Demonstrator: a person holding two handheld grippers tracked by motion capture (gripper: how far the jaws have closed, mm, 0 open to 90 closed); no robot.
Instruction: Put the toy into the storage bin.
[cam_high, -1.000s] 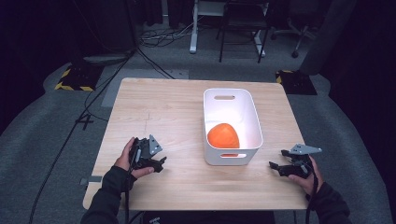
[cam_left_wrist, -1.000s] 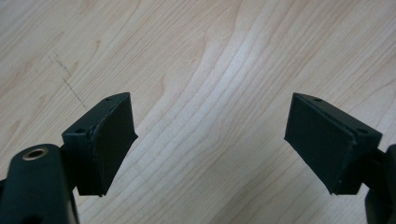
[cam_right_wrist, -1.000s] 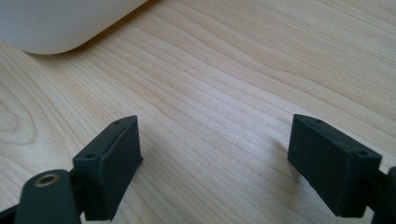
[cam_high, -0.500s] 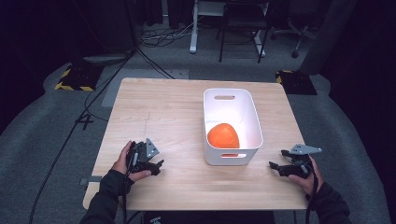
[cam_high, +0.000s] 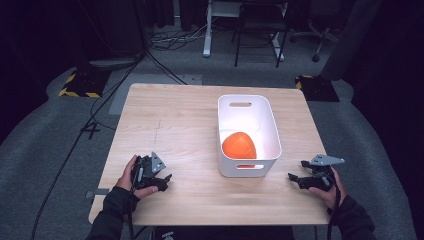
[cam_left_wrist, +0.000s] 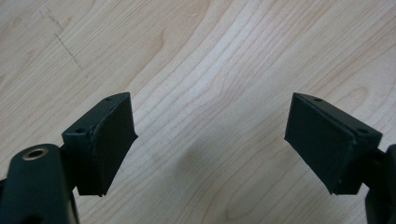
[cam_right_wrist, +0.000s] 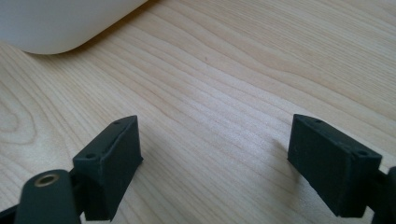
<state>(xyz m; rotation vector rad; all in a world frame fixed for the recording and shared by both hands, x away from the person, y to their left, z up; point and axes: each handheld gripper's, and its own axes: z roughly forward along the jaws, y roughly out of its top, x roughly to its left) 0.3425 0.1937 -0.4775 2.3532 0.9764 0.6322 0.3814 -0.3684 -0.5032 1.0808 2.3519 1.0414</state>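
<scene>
An orange ball (cam_high: 239, 146) lies inside the white bin (cam_high: 272, 131) on the tabletop (cam_high: 175, 120), while the left gripper (cam_high: 159, 179) and right gripper (cam_high: 300, 178) rest near the front edge, fingers spread wide and empty.

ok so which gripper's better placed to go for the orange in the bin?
Probably right. The right gripper sits open just beside the white bin holding the orange, and the bin's corner shows in its own view. The left gripper, also open, rests farther off across bare table.
</scene>
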